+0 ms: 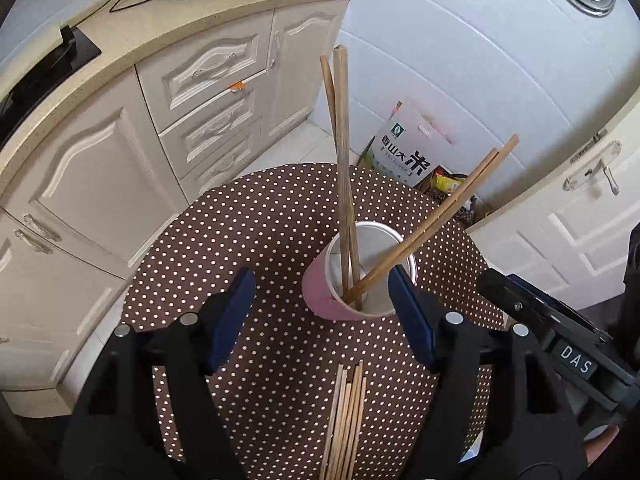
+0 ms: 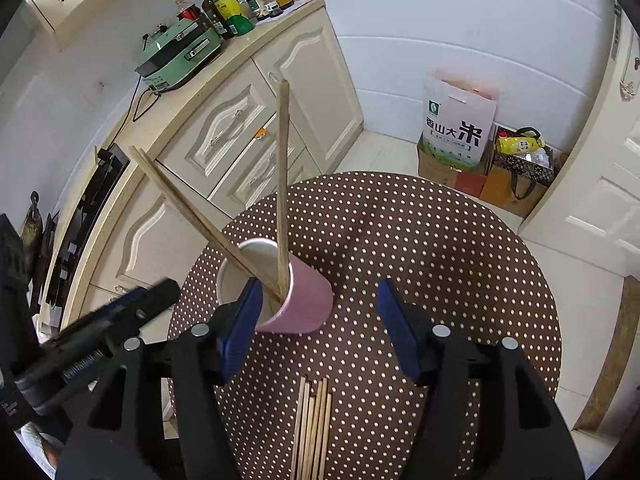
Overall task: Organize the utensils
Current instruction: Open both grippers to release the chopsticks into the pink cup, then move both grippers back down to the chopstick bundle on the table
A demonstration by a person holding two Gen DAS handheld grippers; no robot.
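A pink paper cup (image 1: 324, 300) (image 2: 308, 300) stands on the round brown polka-dot table (image 1: 260, 220) (image 2: 440, 260). Several wooden chopsticks lean in it: one pair upright (image 1: 341, 160) (image 2: 283, 184), another pair slanted (image 1: 440, 220) (image 2: 192, 212). A bundle of loose chopsticks (image 1: 346, 424) (image 2: 312, 428) lies flat on the table near its front edge. My left gripper (image 1: 320, 316) is open, its blue pads wide apart just in front of the cup, nothing between them. My right gripper (image 2: 320, 320) is open too, beside the cup on its right. Each gripper appears at the edge of the other's view.
Cream kitchen cabinets (image 1: 200, 92) (image 2: 248, 120) stand close behind the table, with a green appliance (image 2: 176, 56) and bottles (image 2: 240, 0) on the counter. A rice bag (image 1: 404, 144) (image 2: 456, 120) and boxes sit on the floor by the white wall. A white door (image 1: 580, 220) is at right.
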